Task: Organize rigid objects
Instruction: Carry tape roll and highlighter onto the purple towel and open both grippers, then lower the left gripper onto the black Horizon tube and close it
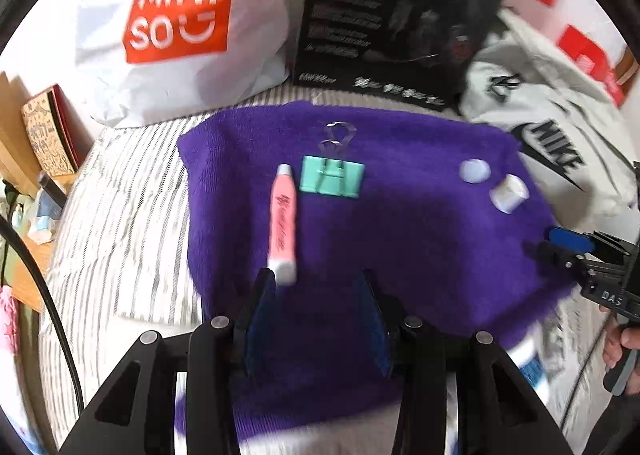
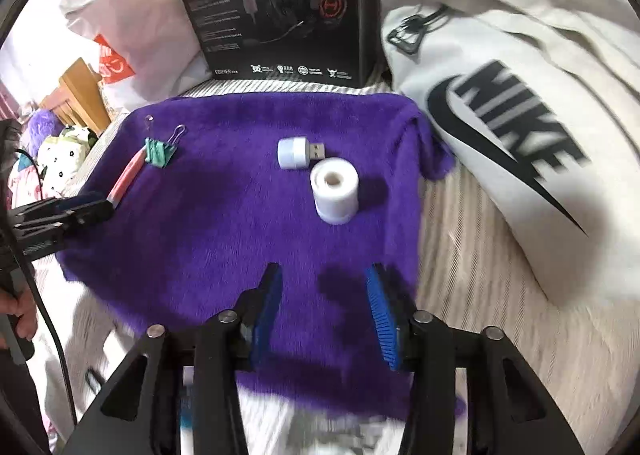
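Four small things lie on the purple cloth point(image 2: 224, 223) spread over the striped bed point(image 2: 480, 255): a pink tube point(image 1: 283, 225) and a teal clip point(image 1: 332, 177) touching it toward the cloth's left edge, and a USB plug point(image 2: 298, 152) with a white roll point(image 2: 335, 191) just beside it toward the right edge.

The left gripper point(image 1: 316, 279) has its jaws spread, its left finger right at the tube's near cap — nothing pinched. The right gripper point(image 2: 324, 279) is also spread and empty, hovering over bare cloth short of the roll.

The step in hand looks like taking the tube. To do it well, I would shift the left gripper so the tube sits centred between the pads, close across its width near the middle, and lift straight up — the clip touches it and may drag along. The plush cloth gives, so press down a little before closing.
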`<action>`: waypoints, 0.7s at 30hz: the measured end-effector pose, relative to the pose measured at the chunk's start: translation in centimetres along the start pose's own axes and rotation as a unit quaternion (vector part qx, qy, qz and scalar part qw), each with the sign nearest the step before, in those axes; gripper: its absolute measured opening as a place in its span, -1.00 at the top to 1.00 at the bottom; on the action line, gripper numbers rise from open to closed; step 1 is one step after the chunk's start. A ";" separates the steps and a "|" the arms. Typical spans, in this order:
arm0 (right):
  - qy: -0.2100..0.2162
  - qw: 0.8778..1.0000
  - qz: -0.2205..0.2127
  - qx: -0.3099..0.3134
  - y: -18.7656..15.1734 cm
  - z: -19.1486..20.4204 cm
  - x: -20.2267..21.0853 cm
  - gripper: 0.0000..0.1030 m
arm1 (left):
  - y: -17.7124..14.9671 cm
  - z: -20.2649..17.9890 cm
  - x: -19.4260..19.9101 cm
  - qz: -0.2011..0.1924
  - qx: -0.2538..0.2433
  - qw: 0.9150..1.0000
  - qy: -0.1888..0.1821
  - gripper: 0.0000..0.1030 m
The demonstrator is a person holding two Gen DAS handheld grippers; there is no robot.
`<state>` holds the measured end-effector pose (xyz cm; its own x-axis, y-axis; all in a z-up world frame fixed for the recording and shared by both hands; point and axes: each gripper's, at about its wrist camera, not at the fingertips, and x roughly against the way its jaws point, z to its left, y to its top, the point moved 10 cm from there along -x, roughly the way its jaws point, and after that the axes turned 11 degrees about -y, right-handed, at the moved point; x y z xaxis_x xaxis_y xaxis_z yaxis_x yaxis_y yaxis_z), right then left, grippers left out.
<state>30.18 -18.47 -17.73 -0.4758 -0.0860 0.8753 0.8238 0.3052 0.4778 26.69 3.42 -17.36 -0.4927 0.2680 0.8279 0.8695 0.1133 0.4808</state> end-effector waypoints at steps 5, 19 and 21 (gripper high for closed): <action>0.001 1.000 -0.023 -0.012 -3.2 -0.3 3.9 -0.04 | -3.6 -3.8 3.5 -0.007 -0.041 0.999 -0.022 0.19; 0.042 0.998 0.001 -0.041 -14.1 0.8 8.5 -0.14 | -14.0 -6.6 6.0 0.027 -0.119 0.990 -0.073 -0.35; 0.042 0.998 0.009 -0.045 -15.1 0.7 8.5 -0.14 | -14.3 -6.6 5.8 0.031 -0.140 0.988 -0.062 -0.35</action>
<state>13.51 -23.09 -17.55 -0.4369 -0.1620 0.8848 0.8577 0.2214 0.4640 11.16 -3.00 -17.52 -0.4154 0.3828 0.8252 0.8456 -0.1718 0.5054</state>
